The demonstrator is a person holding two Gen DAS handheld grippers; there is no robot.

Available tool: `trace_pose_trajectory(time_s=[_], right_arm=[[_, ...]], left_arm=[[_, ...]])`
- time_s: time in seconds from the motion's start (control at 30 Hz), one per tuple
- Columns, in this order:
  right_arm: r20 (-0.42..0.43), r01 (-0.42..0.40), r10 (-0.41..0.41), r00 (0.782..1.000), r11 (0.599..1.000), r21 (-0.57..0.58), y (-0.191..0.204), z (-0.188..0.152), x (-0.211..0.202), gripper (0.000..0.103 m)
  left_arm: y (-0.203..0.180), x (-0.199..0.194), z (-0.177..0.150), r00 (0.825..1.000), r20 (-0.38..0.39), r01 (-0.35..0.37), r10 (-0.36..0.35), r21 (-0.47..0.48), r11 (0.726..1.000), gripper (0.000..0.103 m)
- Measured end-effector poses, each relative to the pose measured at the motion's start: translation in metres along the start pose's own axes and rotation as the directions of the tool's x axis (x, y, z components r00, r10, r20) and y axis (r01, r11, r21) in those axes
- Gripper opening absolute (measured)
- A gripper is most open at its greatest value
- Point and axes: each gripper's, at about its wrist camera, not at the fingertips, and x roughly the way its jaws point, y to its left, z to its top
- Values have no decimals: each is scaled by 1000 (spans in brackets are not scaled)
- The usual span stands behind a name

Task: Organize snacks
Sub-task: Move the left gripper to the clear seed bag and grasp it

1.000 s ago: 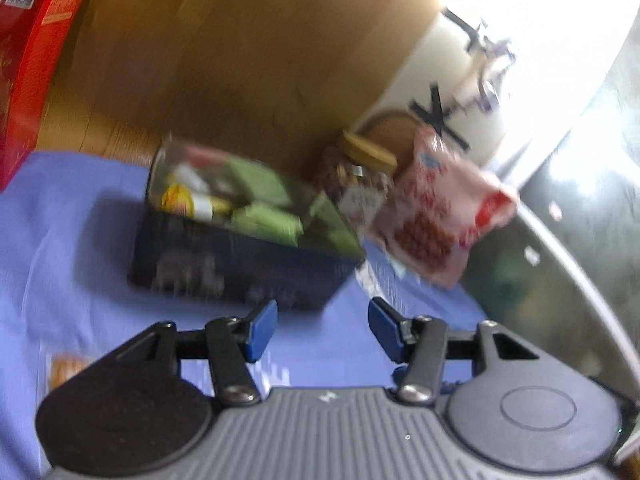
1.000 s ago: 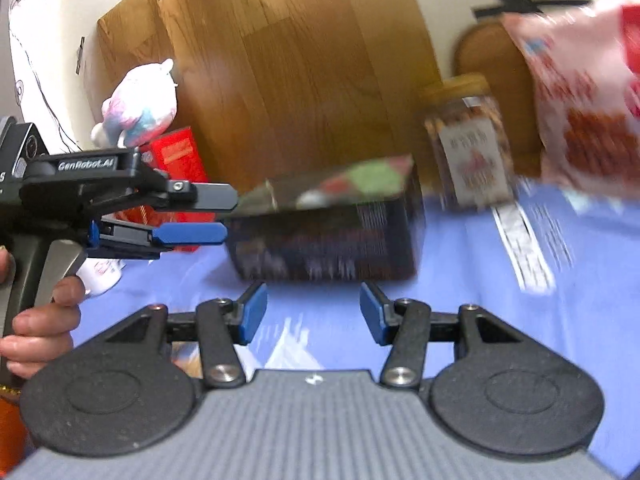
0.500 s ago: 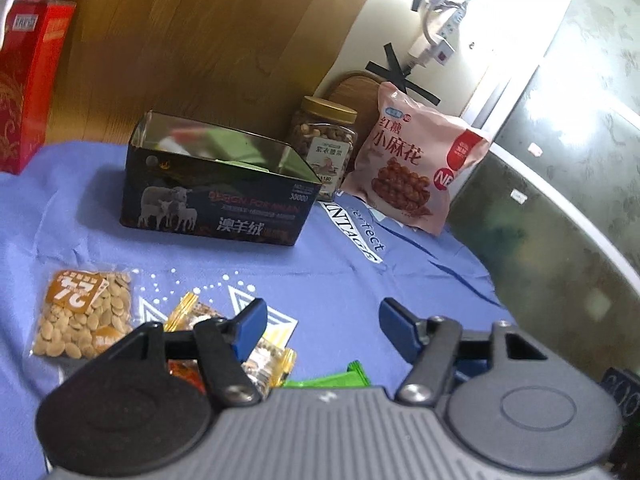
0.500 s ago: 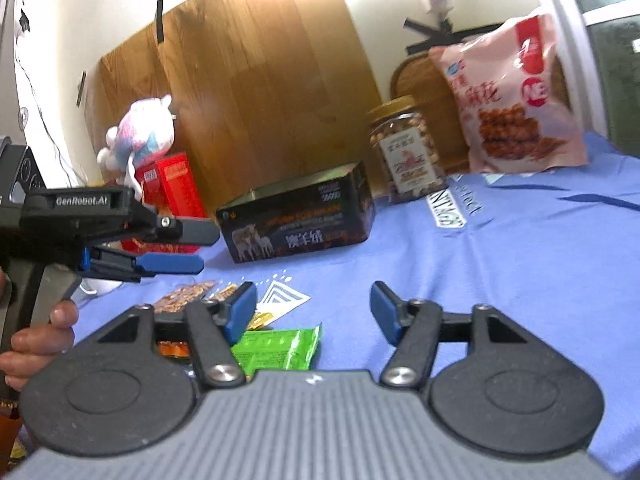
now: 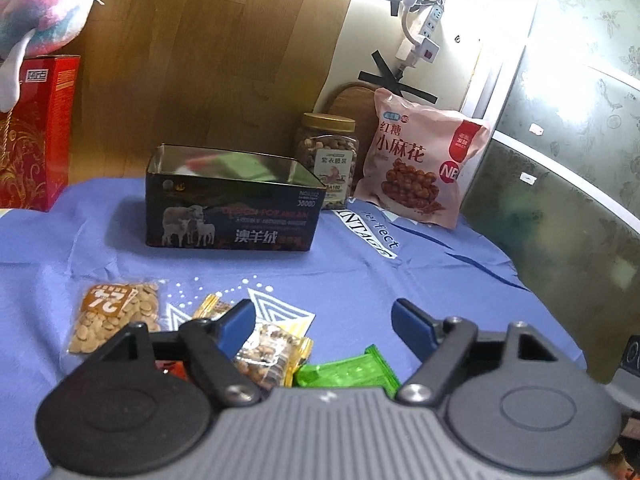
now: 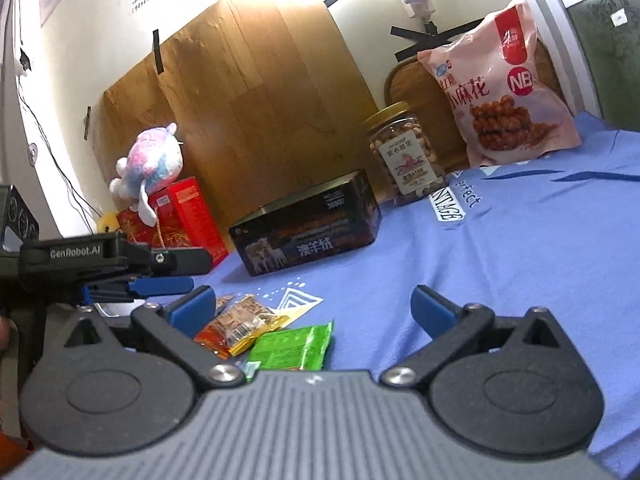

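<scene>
The left gripper (image 5: 324,316) has just been opening its jaws; they stand well apart and grip nothing, hanging above the small packets at the near edge of the blue cloth (image 5: 360,276). The right gripper (image 6: 312,306) has also just been opening and is spread wider, likewise empty, with the green packet (image 6: 294,346) below the gap between its jaws.

Counted on the cloth: one open dark tin (image 5: 232,216) in the middle, already holding several packets; one clear packet of pale seeds (image 5: 112,316) at near left; one green packet; a gold-edged packet of nuts (image 5: 272,354) beside it; an orange-red packet (image 6: 210,338) partly hidden under the left jaw. At the far side stand one jar (image 5: 328,160) with a yellow lid and one pink bag (image 5: 420,164) leaning on the wall, right of the tin. At far left is one red box (image 6: 180,216) with one plush toy (image 6: 150,168) on top.

A second ago both views sat close to the tin and were blurred; now the tin lies farther off and the loose packets have come into sight below the jaws
</scene>
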Motion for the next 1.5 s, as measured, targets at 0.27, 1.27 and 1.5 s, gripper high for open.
trace_pose_trajectory(time_s=[0.27, 1.27, 1.5], right_arm=[[-29, -44, 44, 999, 999, -6, 3, 0, 2, 103], [-114, -53, 33, 993, 983, -178, 39, -5, 21, 71], [-183, -98, 58, 981, 971, -219, 52, -8, 36, 50]], left_arm=[[9, -6, -4, 1000, 18, 4, -3, -21, 1000, 77], [102, -37, 1, 991, 63, -102, 118, -218, 971, 77], [126, -41, -1, 987, 30, -145, 158, -258, 955, 77]])
